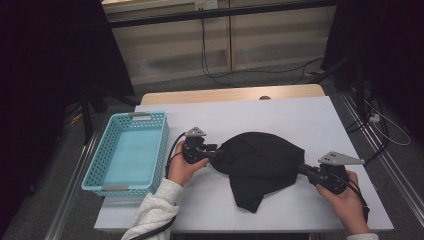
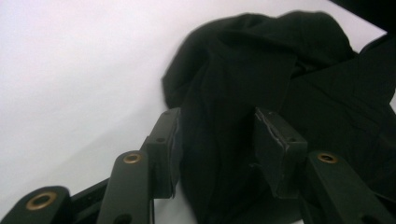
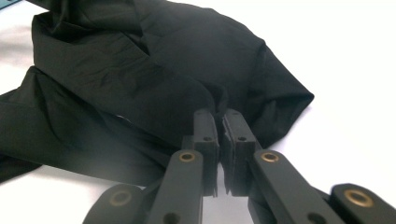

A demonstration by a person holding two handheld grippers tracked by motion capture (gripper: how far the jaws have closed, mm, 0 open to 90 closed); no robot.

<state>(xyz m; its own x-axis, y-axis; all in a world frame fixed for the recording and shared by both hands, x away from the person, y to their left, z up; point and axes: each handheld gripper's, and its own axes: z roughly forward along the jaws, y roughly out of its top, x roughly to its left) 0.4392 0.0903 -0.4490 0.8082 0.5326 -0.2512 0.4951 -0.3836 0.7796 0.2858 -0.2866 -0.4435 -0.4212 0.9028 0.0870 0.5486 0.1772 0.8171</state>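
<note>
White table [image 1: 310, 125]; high view adds blue basket [image 1: 131, 150].

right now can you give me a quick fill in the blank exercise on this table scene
1. The black garment lies on the ____ table.
2. The basket left of it is light ____.
3. The right tongs are pinched on the garment's ____.
4. Fabric lies between the left tongs, which stand ____.

Answers: white; blue; edge; open
</note>
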